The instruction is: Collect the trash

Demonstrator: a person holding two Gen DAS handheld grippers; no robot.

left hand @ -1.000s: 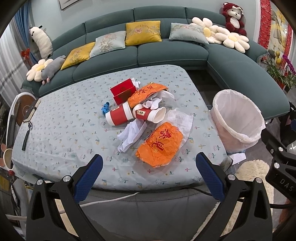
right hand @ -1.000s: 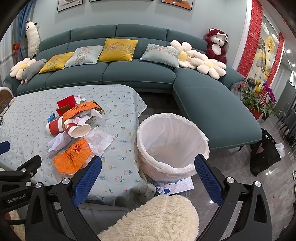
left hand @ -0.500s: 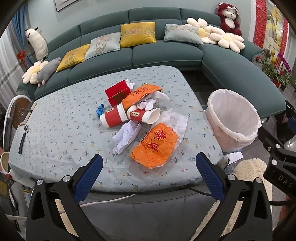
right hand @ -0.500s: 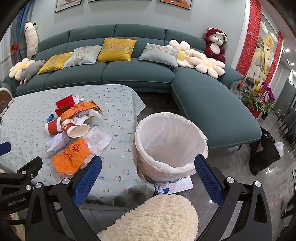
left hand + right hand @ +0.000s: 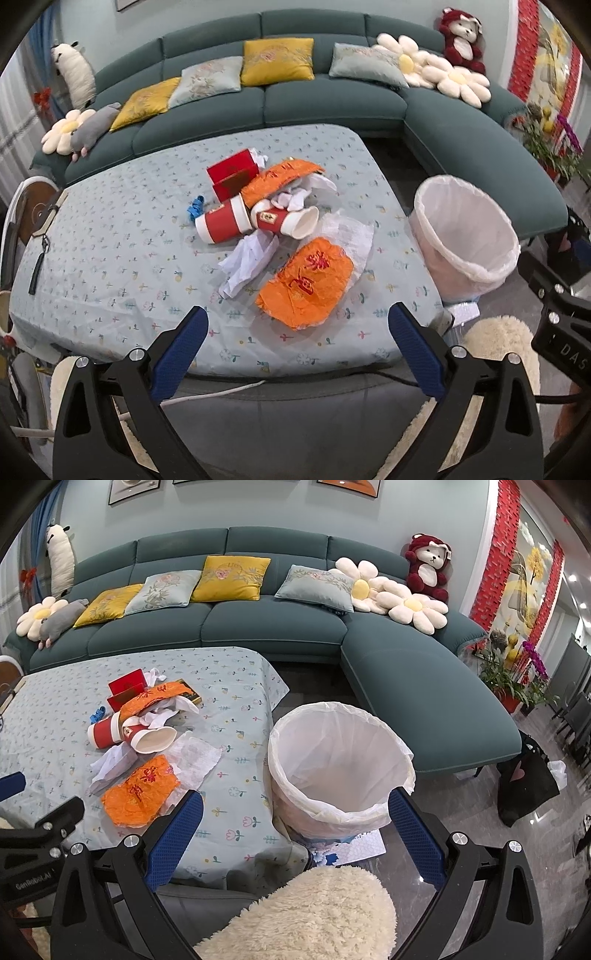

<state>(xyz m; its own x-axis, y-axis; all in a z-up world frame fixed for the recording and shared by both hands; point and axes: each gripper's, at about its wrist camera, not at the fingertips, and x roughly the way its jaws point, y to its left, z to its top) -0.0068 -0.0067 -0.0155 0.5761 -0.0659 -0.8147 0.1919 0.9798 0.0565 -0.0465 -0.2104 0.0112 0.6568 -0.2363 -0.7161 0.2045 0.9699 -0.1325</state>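
Trash lies in a heap on the cloth-covered table (image 5: 110,258): an orange wrapper (image 5: 306,284), a second orange wrapper (image 5: 280,177), two red paper cups (image 5: 255,221) on their sides, white tissues (image 5: 247,262), a red box (image 5: 232,175) and a small blue scrap (image 5: 195,208). A white-lined trash bin (image 5: 340,760) stands on the floor right of the table; it also shows in the left wrist view (image 5: 465,236). My left gripper (image 5: 295,332) is open and empty above the table's near edge. My right gripper (image 5: 295,812) is open and empty, in front of the bin.
A teal corner sofa (image 5: 258,627) with cushions and plush toys wraps behind the table and bin. A fluffy cream stool (image 5: 310,908) sits below the right gripper. Potted flowers (image 5: 517,672) and a black bag (image 5: 528,786) stand at the right. A dark strap (image 5: 37,269) lies at the table's left edge.
Both grippers have drifted slightly; the table and bin sit a little higher and farther in view. The jaws stay open and the trash has not moved.
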